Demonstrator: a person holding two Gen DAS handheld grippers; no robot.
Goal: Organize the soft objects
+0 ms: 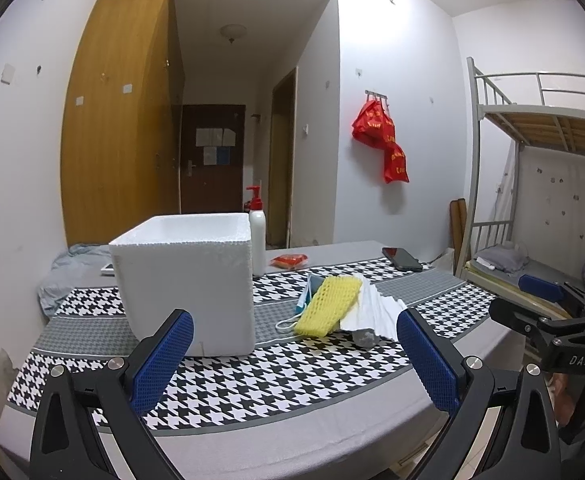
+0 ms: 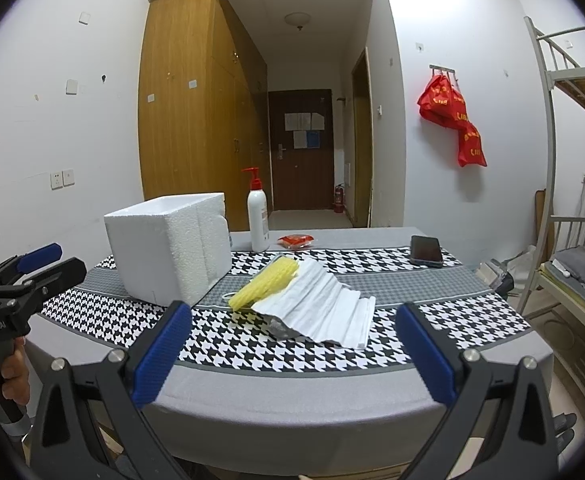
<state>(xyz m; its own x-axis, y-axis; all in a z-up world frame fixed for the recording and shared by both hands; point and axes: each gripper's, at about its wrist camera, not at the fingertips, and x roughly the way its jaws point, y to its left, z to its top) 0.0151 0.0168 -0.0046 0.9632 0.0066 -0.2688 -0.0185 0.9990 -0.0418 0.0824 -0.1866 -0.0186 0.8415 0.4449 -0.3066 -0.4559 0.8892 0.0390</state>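
A pile of soft things lies mid-table: a yellow foam net (image 1: 328, 307) (image 2: 263, 283), a folded white sheet (image 1: 376, 312) (image 2: 324, 304), a blue face mask (image 1: 307, 295) partly under the net, and a grey lump (image 1: 366, 338) under the sheet. A white foam box (image 1: 186, 280) (image 2: 168, 246), open at the top, stands left of the pile. My left gripper (image 1: 292, 364) is open and empty, above the table's near edge. My right gripper (image 2: 292, 354) is open and empty, also at the near edge, short of the pile.
A white pump bottle (image 1: 258, 242) (image 2: 258, 216), a red packet (image 1: 289, 261) (image 2: 295, 241) and a black phone (image 1: 401, 258) (image 2: 425, 251) lie at the back of the table (image 2: 292, 396). A bunk bed (image 1: 532, 184) stands to the right. Crumpled grey cloth (image 1: 68, 272) lies at the far left.
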